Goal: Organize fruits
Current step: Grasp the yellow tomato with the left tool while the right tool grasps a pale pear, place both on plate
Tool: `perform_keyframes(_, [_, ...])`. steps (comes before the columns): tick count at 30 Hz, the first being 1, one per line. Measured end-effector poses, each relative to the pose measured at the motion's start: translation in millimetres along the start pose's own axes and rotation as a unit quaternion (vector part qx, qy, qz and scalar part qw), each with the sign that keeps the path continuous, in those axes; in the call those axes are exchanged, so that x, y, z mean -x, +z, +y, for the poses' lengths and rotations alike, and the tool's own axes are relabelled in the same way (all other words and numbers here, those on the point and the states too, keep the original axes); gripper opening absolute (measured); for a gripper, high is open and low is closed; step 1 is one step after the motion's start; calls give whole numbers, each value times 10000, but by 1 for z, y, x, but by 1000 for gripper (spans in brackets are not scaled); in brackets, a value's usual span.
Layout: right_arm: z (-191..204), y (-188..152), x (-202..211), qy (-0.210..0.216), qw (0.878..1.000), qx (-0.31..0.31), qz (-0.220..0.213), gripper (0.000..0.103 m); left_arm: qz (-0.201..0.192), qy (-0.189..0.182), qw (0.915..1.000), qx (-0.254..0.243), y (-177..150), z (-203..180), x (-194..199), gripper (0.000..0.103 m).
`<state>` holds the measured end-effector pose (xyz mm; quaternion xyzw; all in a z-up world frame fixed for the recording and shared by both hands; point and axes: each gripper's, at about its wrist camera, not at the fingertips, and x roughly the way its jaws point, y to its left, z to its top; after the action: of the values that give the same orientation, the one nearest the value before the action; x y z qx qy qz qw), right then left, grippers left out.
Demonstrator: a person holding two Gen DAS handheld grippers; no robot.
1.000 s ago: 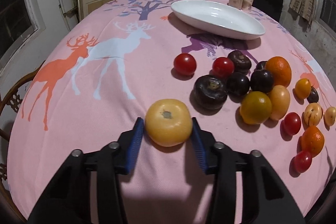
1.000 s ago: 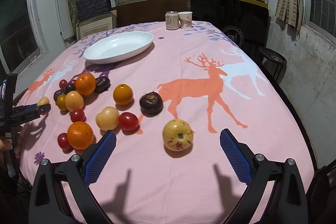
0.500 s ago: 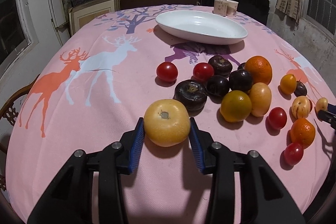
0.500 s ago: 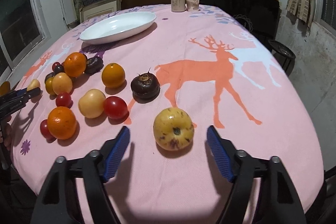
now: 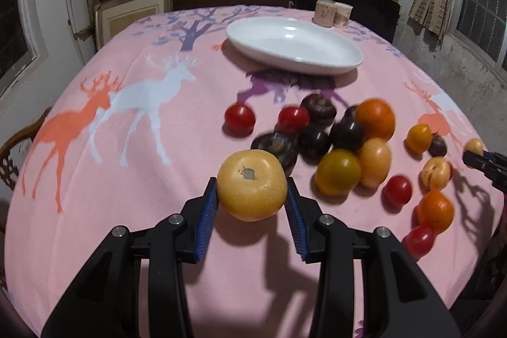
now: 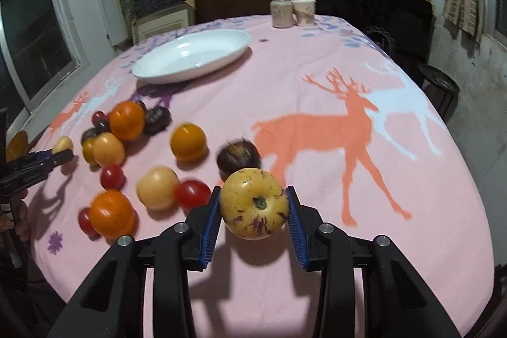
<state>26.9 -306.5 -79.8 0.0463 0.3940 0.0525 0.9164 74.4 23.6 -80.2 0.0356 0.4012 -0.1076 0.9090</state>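
My left gripper (image 5: 252, 195) is shut on a big yellow tomato (image 5: 251, 184) and holds it above the pink tablecloth. My right gripper (image 6: 253, 208) is shut on a yellow fruit with purple streaks (image 6: 254, 208), lifted off the cloth. A white oval dish (image 5: 293, 45) lies at the far side of the table; it also shows in the right wrist view (image 6: 191, 55). A pile of red, orange, yellow and dark purple fruits (image 5: 345, 141) lies between the grippers and the dish.
Two paper cups (image 6: 293, 11) stand at the table's far edge. A dark purple fruit (image 6: 239, 157) and an orange fruit (image 6: 188, 141) lie just beyond my right gripper. Shelves of boxes fill the back wall. A chair back (image 5: 19, 144) is at the left.
My right gripper has closed on the streaked yellow fruit and lifted it. My left gripper has raised the yellow tomato off the cloth.
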Motion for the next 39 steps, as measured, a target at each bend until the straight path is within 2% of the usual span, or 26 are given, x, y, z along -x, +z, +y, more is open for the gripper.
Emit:
perform_keyframes(3, [12, 47, -4, 224, 9994, 229, -164, 40, -176, -35, 9998, -112, 38, -2, 3, 40])
perform_keyframes(6, [20, 100, -23, 388, 9985, 338, -211, 40, -263, -94, 9994, -201, 89, -7, -15, 40])
perform_keyframes(10, [29, 177, -80, 356, 9986, 398, -38, 40, -78, -47, 9995, -312, 154, -18, -71, 40])
perform_keyframes(13, [33, 218, -136, 372, 9986, 312, 221, 40, 179, -44, 9995, -256, 194, -20, -125, 40])
perform_keyframes(15, [36, 235, -170, 434, 9980, 214, 403, 40, 433, -102, 9988, -214, 215, -20, -163, 40])
perform_keyframes(18, [38, 252, -221, 512, 9962, 0, 708, 40, 689, -13, 9975, -178, 231, -19, -208, 40])
perform_keyframes(20, [40, 255, -250, 461, 9951, -88, 875, 40, 796, 22, 9968, -117, 237, -17, -227, 40])
perform_keyframes(23, [41, 258, -269, 481, 9943, -237, 924, 40, 768, 64, 9969, -127, 241, -13, -241, 41])
perform_keyframes(24, [42, 260, -269, 503, 9947, -262, 861, 43, 798, 11, 9968, -70, 243, -11, -242, 43])
perform_keyframes(25, [42, 262, -265, 559, 9950, -279, 777, 59, 823, -55, 9966, -14, 242, -9, -241, 48])
perform_keyframes(26, [44, 264, -253, 571, 9964, -268, 570, 64, 797, -76, 9968, 17, 242, -8, -237, 58])
perform_keyframes(27, [46, 267, -243, 579, 9972, -202, 417, 66, 693, -33, 9976, 26, 242, -5, -229, 70])
perform_keyframes(29, [48, 270, -219, 506, 9985, -105, 187, 66, 380, 82, 9992, 19, 243, -2, -206, 80])
perform_keyframes(32, [43, 266, -176, 526, 9985, -165, -8, 66, 191, -81, 9997, 92, 233, 3, -163, 82])
perform_keyframes(34, [41, 251, -147, 456, 9989, -135, -38, 67, 76, -77, 9999, 60, 217, 5, -131, 91])
perform_keyframes(36, [41, 225, -114, 520, 9986, -75, -40, 72, -52, -40, 9999, -91, 193, 4, -98, 93])
perform_keyframes(39, [44, 172, -68, 590, 9981, 142, -74, 75, -113, -192, 9993, -315, 142, 2, -52, 97])
